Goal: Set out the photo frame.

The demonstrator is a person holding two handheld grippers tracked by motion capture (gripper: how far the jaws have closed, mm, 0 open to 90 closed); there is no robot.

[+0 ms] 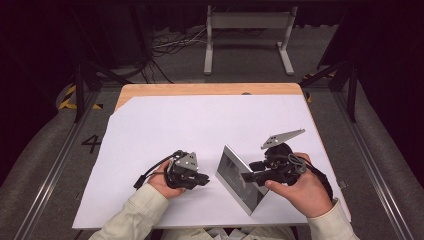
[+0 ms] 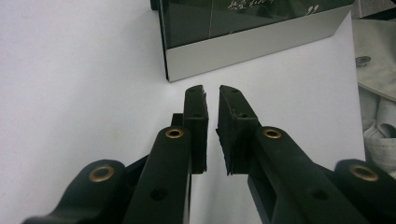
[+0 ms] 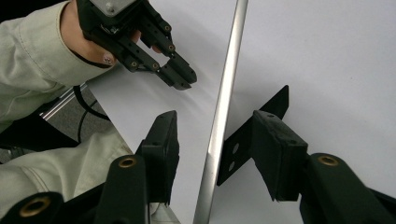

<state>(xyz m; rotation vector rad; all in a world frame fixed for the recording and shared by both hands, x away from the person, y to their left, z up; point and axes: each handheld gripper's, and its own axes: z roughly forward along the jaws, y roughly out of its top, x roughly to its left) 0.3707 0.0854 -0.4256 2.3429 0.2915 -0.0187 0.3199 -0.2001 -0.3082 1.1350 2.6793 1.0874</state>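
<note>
we see a flat, silver-edged rectangular panel with a dark glossy face (image 1: pixel 239 176) standing tilted on its lower edge on the white sheet (image 1: pixel 165 125) that covers the wooden table (image 1: pixel 210 89), near the front and a little right of centre. our right gripper (image 3: pixel 215 140) sits around the panel's upper edge: in the right gripper view the thin silver edge (image 3: pixel 224 107) runs up between the two black jaws, which stand spread on either side of it with a gap on each side, not pressing it. our left gripper (image 2: pixel 211 95) rests low on the sheet just to the left of the panel, pointing at its silver lower border (image 2: pixel 252 46); its jaws are nearly together with a narrow slit between them and nothing in it. pale sleeves (image 1: pixel 135 210) cover both forearms.
</note>
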